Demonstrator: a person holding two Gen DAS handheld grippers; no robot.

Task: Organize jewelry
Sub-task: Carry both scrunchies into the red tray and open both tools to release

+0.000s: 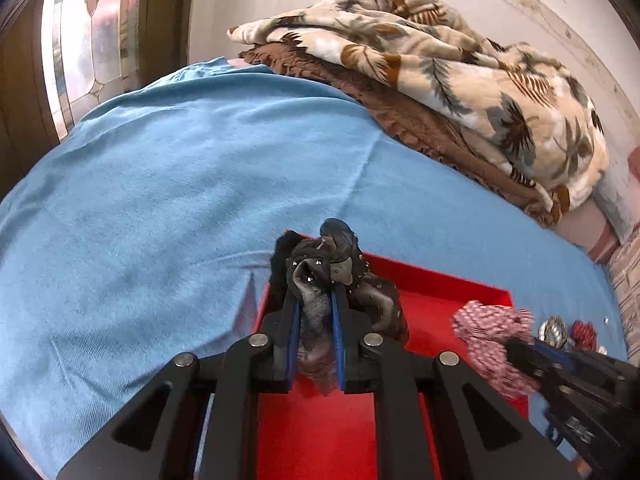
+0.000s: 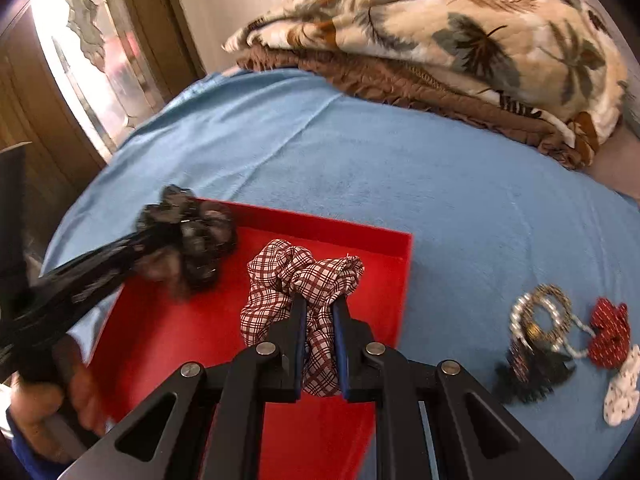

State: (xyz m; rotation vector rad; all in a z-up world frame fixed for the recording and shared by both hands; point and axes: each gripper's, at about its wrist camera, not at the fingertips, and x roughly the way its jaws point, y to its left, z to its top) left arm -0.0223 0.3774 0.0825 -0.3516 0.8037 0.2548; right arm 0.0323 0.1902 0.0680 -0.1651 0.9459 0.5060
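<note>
Here, nearest the lens, the left gripper (image 1: 314,300) pinches a dark grey scrunchie (image 1: 320,264) of gathered, stud-dotted fabric between its blue-lined fingers, holding it over the far left corner of a shallow red tray (image 2: 160,328); the bunched cloth blocks that corner from the left wrist view. The right gripper (image 2: 320,308) likewise clamps a checked red-and-white scrunchie (image 2: 292,276), ruffled and soft, above the tray's middle. In the right wrist view the left gripper appears at the left edge, motion-blurred, with part of the person's hand (image 2: 52,400) cut off at the frame border. Just right of the tray, on the blue bedsheet (image 2: 360,152), lies a small cluster: a coiled beaded piece (image 2: 540,316) with a metallic sheen, a dark fringed item too blurred to identify, a red patterned scrunchie (image 2: 610,332) and a white patterned one (image 2: 622,392) partly cropped. Farther back, a cream leaf-print blanket (image 1: 440,60) rests folded on a brown ruffled quilt (image 1: 400,120). A stained-glass window (image 1: 92,32) occupies the far left, overexposed.
</note>
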